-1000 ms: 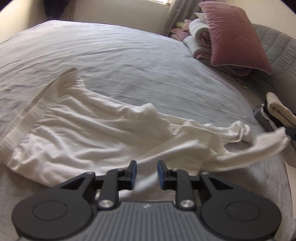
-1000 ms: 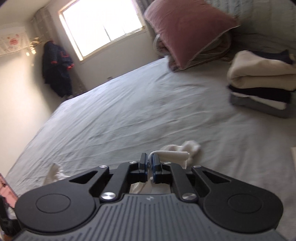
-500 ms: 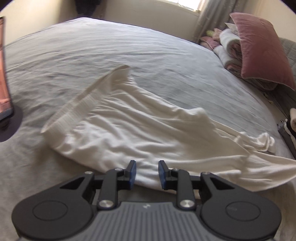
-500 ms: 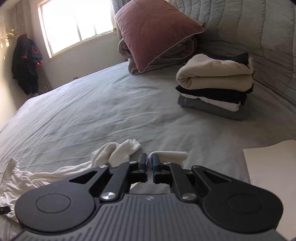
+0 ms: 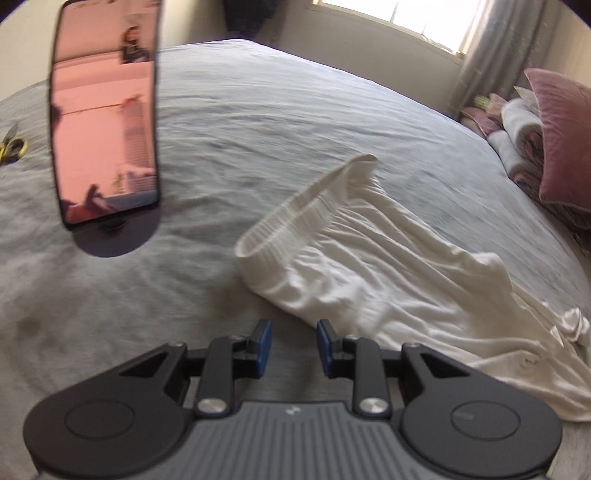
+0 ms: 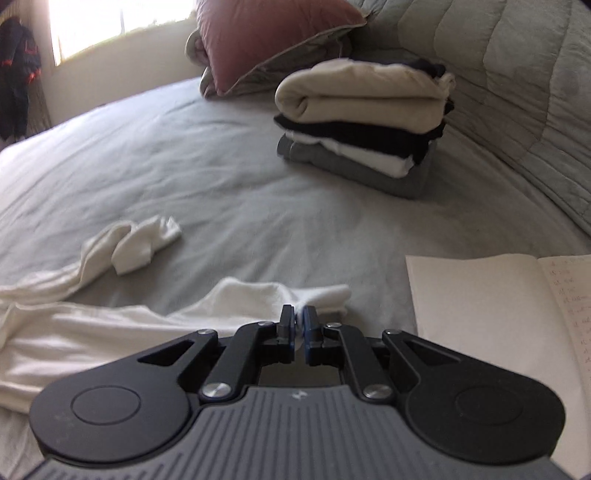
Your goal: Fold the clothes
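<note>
- Spread loosely across the grey bedsheet [image 5: 295, 122], the white garment [image 5: 388, 280] lies crumpled, its ribbed hem [image 5: 295, 214] turned toward the far side of the bed and its body running off to the right.
- One sleeve cuff [image 6: 147, 240] rests bunched on the sheet; the other sleeve [image 6: 266, 295] reaches to the right gripper [image 6: 299, 325].
- That gripper's jaws are pinched almost together on the sleeve's white fabric.
- Just off the garment's near edge hovers the left gripper [image 5: 293, 345], its blue pads [image 5: 263, 347] parted with only sheet showing between them, holding nothing.
- A stack of folded clothes [image 6: 362, 125] sits well apart, near the quilted headboard [image 6: 517, 92].
- A mauve pillow [image 6: 266, 33] leans behind the stack.
- An open notebook [image 6: 498, 314] lies on the sheet beside the right gripper.
- A phone on a stand [image 5: 105, 118] stands upright on the bed, left of the garment.
</note>
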The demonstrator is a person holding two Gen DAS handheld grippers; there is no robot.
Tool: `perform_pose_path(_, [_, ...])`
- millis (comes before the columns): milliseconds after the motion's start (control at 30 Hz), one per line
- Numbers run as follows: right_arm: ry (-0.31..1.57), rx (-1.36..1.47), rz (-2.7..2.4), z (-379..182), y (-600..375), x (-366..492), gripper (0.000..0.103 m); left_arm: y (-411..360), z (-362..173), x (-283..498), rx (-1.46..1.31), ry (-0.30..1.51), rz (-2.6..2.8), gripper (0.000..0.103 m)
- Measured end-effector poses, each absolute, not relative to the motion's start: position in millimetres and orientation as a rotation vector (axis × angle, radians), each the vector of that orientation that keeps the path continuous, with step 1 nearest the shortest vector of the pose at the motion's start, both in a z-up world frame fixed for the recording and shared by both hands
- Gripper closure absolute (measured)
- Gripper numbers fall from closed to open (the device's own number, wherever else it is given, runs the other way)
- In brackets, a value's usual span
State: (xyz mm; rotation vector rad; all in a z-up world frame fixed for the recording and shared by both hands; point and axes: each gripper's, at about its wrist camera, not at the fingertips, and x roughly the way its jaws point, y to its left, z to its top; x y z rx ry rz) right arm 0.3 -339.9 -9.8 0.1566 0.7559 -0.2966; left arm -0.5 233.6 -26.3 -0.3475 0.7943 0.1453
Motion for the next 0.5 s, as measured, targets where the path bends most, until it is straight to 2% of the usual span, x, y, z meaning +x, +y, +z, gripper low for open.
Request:
perform_pose_path(200, [0.728,0.124,-0.218,-0.3,-321.8,-1.3,0.084,251.0,-29.1,-4.3,-0.466,0.752,0.155,0.075])
perform_pose_path(267, [0.701,0.102,-0.192,6.4,-311.9,-2.4,0.063,254.4,-29.5,-5.3,-0.484,0.733,0.169,0.074])
perform_pose_path(500, [0.621,-0.063,0.007,21.2,-250.2,-5.2,0.06,261.0,-35.9,4.3,-0.466,0.679,0.208,0.071])
